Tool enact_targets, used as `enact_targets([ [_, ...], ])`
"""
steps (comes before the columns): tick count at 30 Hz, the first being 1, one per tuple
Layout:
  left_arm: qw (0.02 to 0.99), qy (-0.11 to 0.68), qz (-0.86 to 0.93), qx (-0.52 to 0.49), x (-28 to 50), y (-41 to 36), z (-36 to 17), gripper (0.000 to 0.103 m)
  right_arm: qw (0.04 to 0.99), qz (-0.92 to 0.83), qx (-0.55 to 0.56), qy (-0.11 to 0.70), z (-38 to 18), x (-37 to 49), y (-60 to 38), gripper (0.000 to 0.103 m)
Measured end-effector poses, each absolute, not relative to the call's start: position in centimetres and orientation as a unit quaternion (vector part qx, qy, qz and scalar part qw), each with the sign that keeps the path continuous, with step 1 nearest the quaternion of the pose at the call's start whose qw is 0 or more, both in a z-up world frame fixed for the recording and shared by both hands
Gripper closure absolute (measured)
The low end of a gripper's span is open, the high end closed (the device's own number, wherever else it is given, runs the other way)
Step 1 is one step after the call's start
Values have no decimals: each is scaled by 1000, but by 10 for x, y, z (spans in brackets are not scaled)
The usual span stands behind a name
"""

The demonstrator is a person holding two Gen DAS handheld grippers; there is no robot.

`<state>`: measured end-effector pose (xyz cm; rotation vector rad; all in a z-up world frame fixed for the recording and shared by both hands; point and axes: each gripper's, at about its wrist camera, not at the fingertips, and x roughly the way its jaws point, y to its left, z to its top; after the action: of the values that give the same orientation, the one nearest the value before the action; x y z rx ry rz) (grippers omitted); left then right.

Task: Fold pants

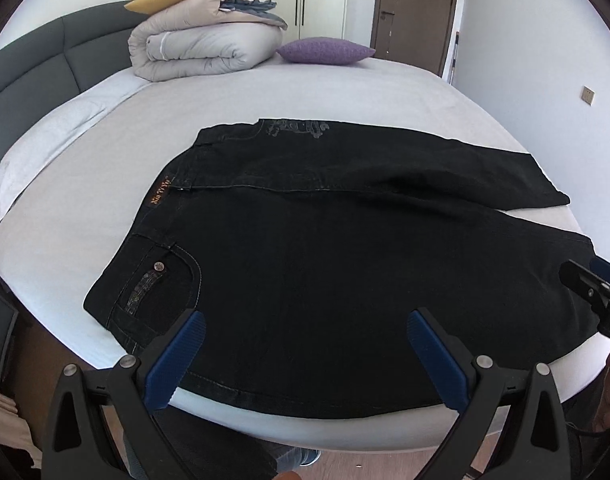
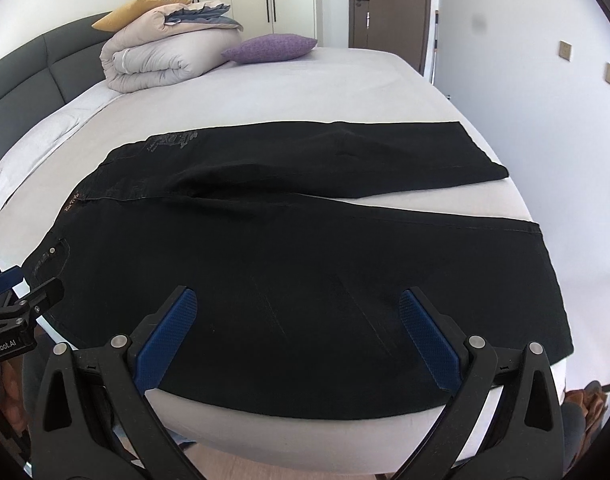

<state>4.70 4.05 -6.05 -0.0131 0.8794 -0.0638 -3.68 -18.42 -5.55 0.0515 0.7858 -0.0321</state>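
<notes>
Pants (image 1: 325, 272) lie flat, hems cropped; left tool (image 1: 305, 328) and right tool (image 2: 297, 304) spread apart.

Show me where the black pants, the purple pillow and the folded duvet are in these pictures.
black pants (image 1: 325, 264), left wrist view, on the seat area below the waistband.
purple pillow (image 2: 271, 48), right wrist view, on the middle of its top face.
folded duvet (image 1: 201, 50), left wrist view, on the front of the roll.
</notes>
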Motion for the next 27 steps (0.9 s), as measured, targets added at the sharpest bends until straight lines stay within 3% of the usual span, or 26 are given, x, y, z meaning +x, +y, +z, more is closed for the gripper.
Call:
enact_targets([
  [4, 928, 369, -36, 12, 67, 53, -52, 0, 925, 24, 16, 379, -51, 0, -183, 0],
  [8, 899, 434, -24, 58, 128, 65, -53, 0, 917, 93, 27, 386, -48, 45, -187, 0],
  [15, 911, 385, -90, 113, 263, 98, -25, 0, 896, 205, -12, 393, -41, 135, -206, 0],
  [21, 863, 429, -161, 213, 382, 90, -48, 0, 877, 251, -49, 407, -42, 201, -226, 0],
  [23, 845, 448, -178, 232, 408, 92, -64, 11, 871, 263, -56, 411, -46, 220, -230, 2],
  [27, 812, 493, -217, 223, 443, 98, -90, 22, 854, 288, -82, 426, -59, 248, -225, 11],
])
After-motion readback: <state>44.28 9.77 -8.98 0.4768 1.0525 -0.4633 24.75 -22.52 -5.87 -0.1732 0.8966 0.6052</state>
